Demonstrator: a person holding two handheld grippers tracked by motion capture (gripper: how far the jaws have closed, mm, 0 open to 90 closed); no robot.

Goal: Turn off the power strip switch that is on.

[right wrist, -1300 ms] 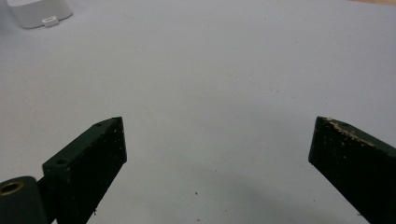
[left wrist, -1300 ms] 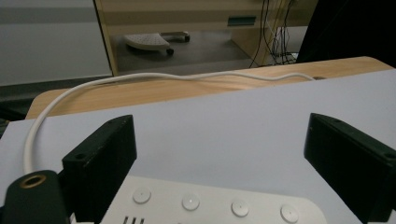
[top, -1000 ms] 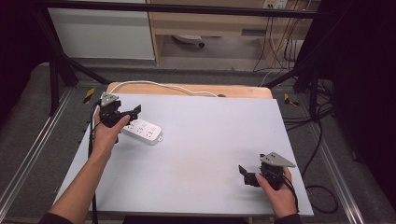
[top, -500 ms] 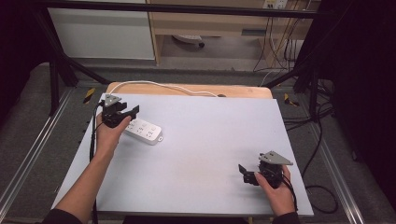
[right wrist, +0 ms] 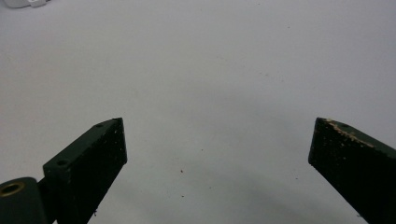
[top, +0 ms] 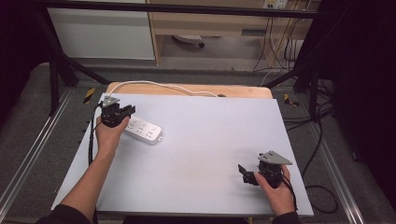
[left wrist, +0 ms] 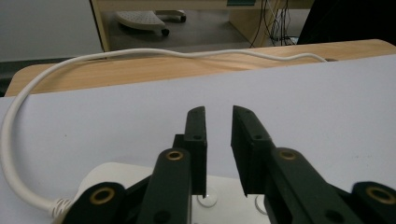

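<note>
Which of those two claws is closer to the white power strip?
The left claw. It hovers right over the near end of the power strip, jaws slightly apart. The right claw sits far across the grey table, near the person's edge, jaws wide apart.

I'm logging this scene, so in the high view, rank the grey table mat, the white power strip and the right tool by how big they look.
1. Grey table mat, by far the largest.
2. White power strip and right tool: they look about alike, and the person's left hand covers part of the strip, so I won't rank them.
</note>
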